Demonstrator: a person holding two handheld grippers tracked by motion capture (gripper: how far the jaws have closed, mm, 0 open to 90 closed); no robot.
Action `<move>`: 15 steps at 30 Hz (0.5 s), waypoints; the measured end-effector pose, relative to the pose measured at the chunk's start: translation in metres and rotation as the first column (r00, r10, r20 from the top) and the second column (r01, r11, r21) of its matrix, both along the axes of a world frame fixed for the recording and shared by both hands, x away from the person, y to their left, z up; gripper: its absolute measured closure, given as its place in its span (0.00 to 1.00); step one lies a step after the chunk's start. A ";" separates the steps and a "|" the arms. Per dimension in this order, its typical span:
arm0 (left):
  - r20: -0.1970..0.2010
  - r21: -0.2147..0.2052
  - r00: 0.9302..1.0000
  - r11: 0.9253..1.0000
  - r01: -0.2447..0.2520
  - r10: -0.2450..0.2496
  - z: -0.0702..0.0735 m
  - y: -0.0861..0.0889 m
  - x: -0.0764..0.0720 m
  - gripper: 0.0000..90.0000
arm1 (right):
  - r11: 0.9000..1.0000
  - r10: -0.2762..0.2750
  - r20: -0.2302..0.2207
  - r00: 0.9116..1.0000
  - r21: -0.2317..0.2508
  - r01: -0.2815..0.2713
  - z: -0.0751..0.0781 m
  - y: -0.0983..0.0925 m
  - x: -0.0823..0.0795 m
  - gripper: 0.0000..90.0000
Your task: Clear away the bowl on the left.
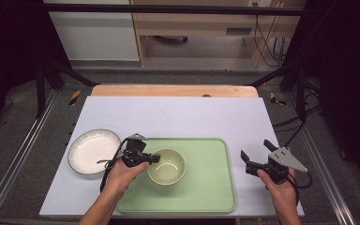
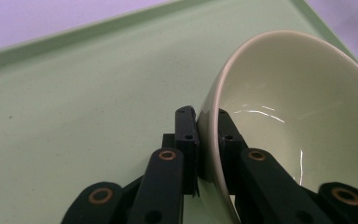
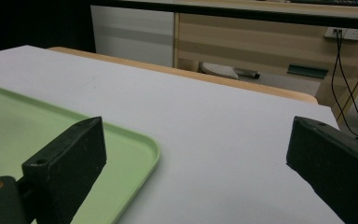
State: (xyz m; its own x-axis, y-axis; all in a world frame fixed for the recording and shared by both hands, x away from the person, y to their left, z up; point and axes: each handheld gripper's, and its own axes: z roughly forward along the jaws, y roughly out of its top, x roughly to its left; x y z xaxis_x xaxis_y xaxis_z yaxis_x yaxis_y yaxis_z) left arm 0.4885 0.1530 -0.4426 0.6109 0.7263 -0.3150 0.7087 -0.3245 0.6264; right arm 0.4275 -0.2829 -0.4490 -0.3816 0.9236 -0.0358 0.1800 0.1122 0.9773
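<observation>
Left tongs (image 1: 155, 159) clenched on the 9 o'clock rim of the pale green bowl (image 1: 167, 166), one jaw inside for a secure pinch; bowl on the green tray (image 1: 206, 187). Right tongs (image 1: 255, 157) released, idle at tabletop's (image 1: 178, 117) 3 o'clock.

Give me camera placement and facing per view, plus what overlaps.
High view: above the person's side, looking forward and down on the table; both forearms, left gripper, right gripper.
Left gripper view: rides the left gripper, looking along its jaws clamped on the bowl rim.
Right gripper view: rides the right gripper, looking across the table; its jaws stand wide apart.
Shared: the green tray appears in all three views.
</observation>
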 end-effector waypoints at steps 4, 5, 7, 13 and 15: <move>-0.006 -0.006 1.000 1.000 -0.005 0.005 -0.003 -0.002 0.001 0.92 | 1.000 0.000 0.003 1.000 -0.002 0.000 0.000 -0.001 0.000 0.06; -0.007 -0.004 1.000 1.000 -0.003 0.003 -0.003 -0.003 0.001 0.92 | 1.000 0.000 0.003 1.000 -0.002 0.000 0.000 -0.001 0.000 0.06; -0.010 0.003 1.000 1.000 -0.001 0.001 -0.003 -0.003 0.001 0.92 | 1.000 0.000 0.004 1.000 -0.003 0.000 0.000 -0.001 0.000 0.06; -0.017 0.011 1.000 1.000 -0.005 0.005 -0.005 -0.003 0.002 0.92 | 1.000 -0.001 0.003 1.000 -0.005 0.001 0.000 -0.001 0.000 0.06; -0.020 0.007 1.000 1.000 -0.008 0.008 -0.006 -0.003 0.003 0.92 | 1.000 0.000 0.003 1.000 -0.005 0.000 0.000 -0.001 0.000 0.06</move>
